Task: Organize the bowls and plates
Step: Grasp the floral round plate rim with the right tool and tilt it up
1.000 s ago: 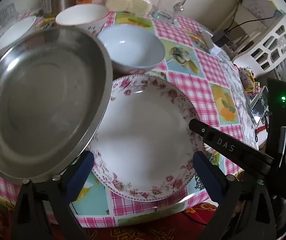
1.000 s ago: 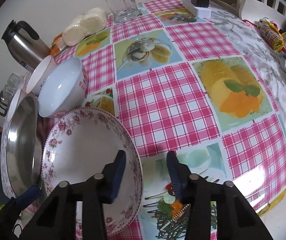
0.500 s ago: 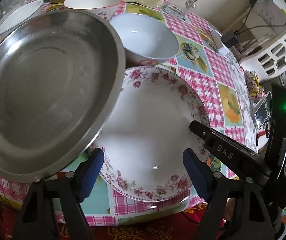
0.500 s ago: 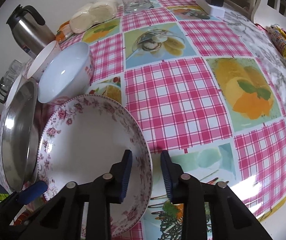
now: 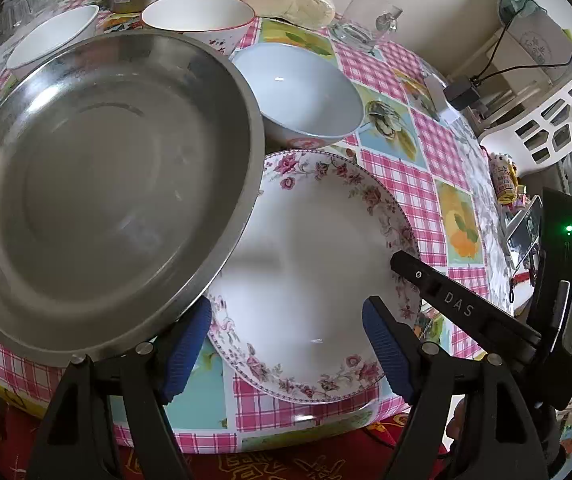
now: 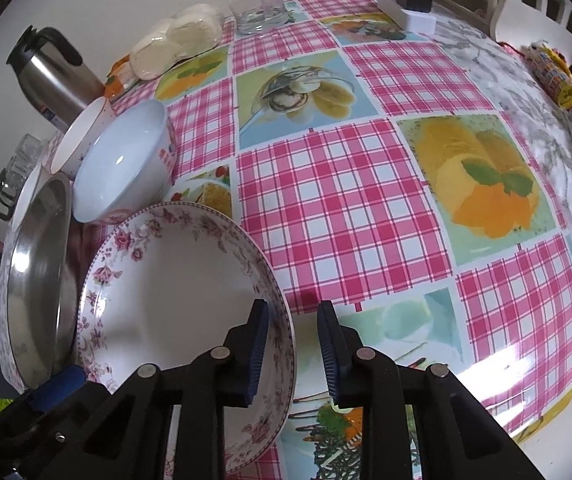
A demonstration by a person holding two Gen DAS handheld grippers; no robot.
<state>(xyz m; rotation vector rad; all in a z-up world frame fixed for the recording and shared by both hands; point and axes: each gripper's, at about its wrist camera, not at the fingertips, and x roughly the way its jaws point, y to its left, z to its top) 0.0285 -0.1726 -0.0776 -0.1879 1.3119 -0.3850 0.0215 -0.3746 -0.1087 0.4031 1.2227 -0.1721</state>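
Observation:
A floral-rimmed deep plate (image 5: 309,272) (image 6: 174,288) lies near the table's front edge. A large steel plate (image 5: 98,200) (image 6: 34,280) sits to its left, with its rim overlapping the floral plate's left side. My right gripper (image 6: 290,344) straddles the floral plate's right rim, one pad inside and one outside, closed down on it. Its black finger (image 5: 445,304) shows in the left wrist view. My left gripper (image 5: 286,344) stands wide. Its left pad (image 5: 188,344) is beside the steel rim, its right pad is over the floral plate, and the plate's near rim lies between them.
A pale blue bowl (image 5: 301,100) (image 6: 126,160) stands just behind the plates, with two white bowls (image 5: 198,16) farther back. A steel flask (image 6: 54,76), bagged buns (image 6: 178,40) and a glass mug (image 6: 254,0) line the far edge. Checked cloth (image 6: 345,208) stretches to the right.
The right jaws have narrowed onto the floral plate's rim. The left jaws have come closer together. In the left wrist view the steel plate looms larger and covers more of the floral plate.

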